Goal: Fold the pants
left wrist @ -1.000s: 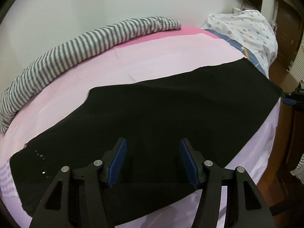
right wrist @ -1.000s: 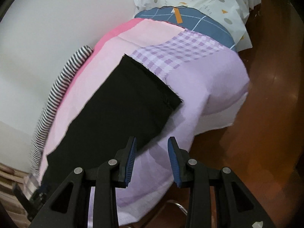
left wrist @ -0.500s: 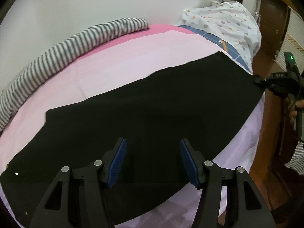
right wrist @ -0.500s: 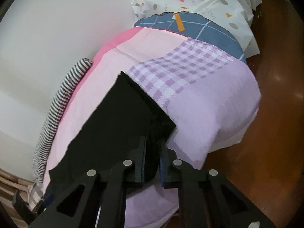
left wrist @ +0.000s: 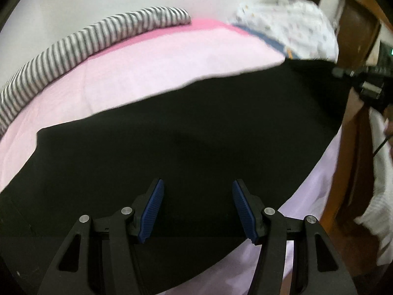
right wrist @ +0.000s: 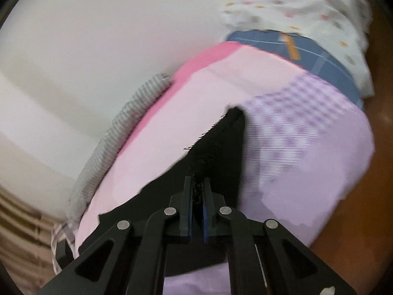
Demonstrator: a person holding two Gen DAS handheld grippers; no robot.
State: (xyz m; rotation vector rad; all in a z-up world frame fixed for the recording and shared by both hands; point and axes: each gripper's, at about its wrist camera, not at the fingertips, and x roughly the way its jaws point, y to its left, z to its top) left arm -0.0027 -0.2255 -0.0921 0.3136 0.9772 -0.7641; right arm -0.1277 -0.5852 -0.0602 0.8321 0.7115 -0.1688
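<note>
1. So, the black pants (left wrist: 186,142) were spread flat across the bed (left wrist: 172,61), on the pink and lilac sheet, running from one side of it to the other.
2. Right gripper (right wrist: 197,196) was clamped shut on the hem end of the pants, with a bit of frayed black fabric pinched between the blue pads. That end was lifted off the sheet into a peak, while the rest lay flat.
3. Left gripper (left wrist: 197,211) hung over the other end of the pants with its jaws apart and nothing between them. The blue pads (left wrist: 151,211) weren't touching the cloth as far as I could see.
4. From the left side you could see the right gripper at the far edge of the bed, hooked onto the corner of the pants, with a white sleeve (left wrist: 379,196) below it.
5. A grey-and-white striped cloth (left wrist: 81,49) lay in a long roll along the wall side of the bed, well apart from the pants.
6. A white quilt with coloured dots (right wrist: 307,7) was piled at the far end, on top of a blue checked cover (right wrist: 319,56).
7. Both views were a bit blurry.
</note>
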